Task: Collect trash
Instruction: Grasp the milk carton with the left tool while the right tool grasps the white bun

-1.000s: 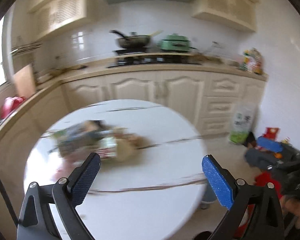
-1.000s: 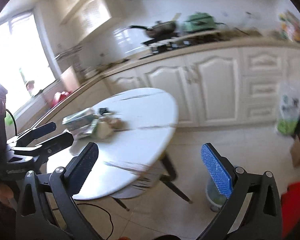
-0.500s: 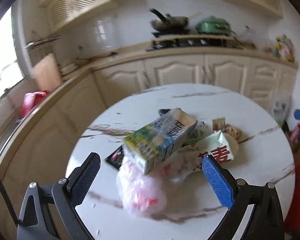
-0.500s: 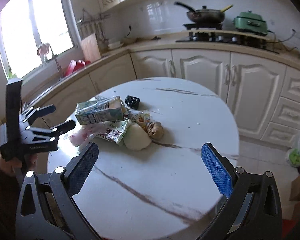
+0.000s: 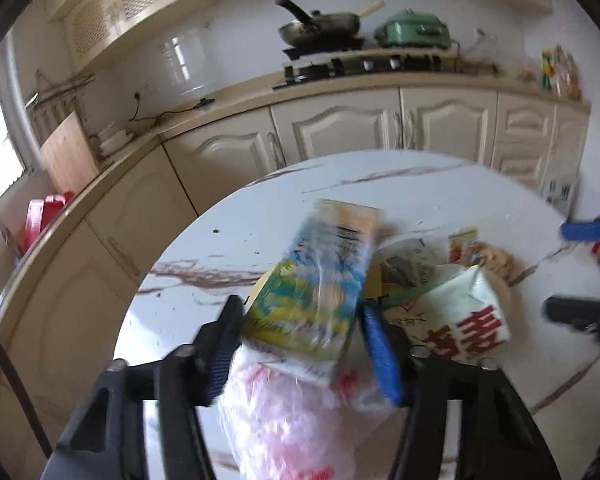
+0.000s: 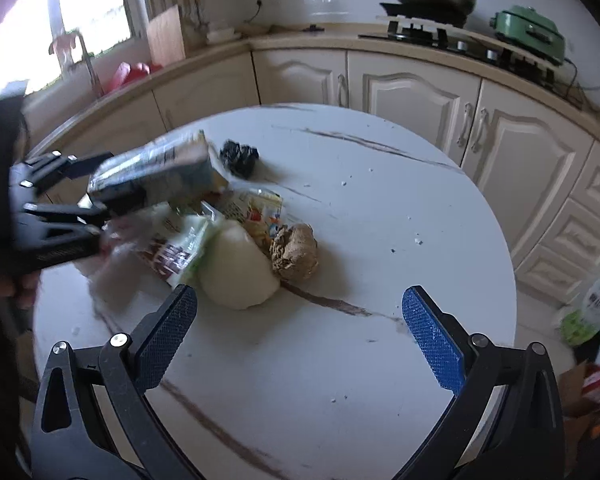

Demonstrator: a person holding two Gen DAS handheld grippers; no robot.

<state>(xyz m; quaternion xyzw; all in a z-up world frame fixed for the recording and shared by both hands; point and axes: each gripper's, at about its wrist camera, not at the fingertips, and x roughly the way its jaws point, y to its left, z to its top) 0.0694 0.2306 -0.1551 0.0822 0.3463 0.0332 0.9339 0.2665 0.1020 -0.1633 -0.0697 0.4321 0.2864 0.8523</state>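
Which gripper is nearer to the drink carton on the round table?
Left. The left gripper has just been closing, its pads now against the drink carton on both sides. The right gripper hangs open over bare tabletop, short of the trash pile, well apart from the carton.

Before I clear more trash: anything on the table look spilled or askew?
The blue-green drink carton sits tilted atop the trash pile, the left gripper having just closed on it. Small crumbs dot the white marble table. No liquid spill shows.
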